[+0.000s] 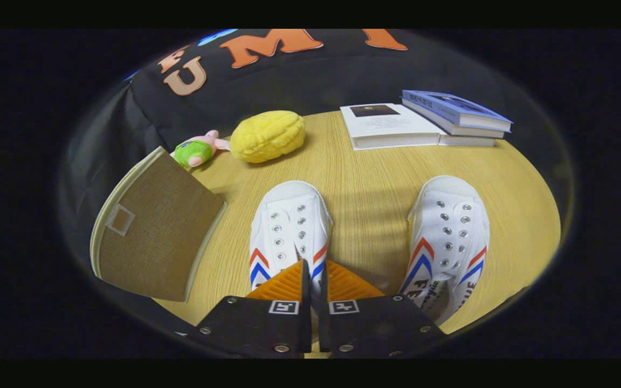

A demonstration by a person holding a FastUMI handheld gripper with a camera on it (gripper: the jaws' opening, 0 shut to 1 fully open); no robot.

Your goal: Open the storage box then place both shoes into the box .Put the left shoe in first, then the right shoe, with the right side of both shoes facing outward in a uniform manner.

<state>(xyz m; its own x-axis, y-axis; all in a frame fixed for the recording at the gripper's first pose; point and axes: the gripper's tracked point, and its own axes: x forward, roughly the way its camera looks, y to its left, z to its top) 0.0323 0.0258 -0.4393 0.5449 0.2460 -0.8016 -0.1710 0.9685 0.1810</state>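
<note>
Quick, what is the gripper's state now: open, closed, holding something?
Gripper: closed, fingers nearly touching, holding nothing; it hangs over the left shoe.

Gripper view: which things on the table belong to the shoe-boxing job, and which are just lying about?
Job:
- storage box, lid closed, beside the left shoe
- left shoe, just ahead of the fingers
- right shoe
- gripper, fingers nearly together, holding nothing

Lying about:
- yellow plush
- small pink and green toy
- white book
- blue book
</note>
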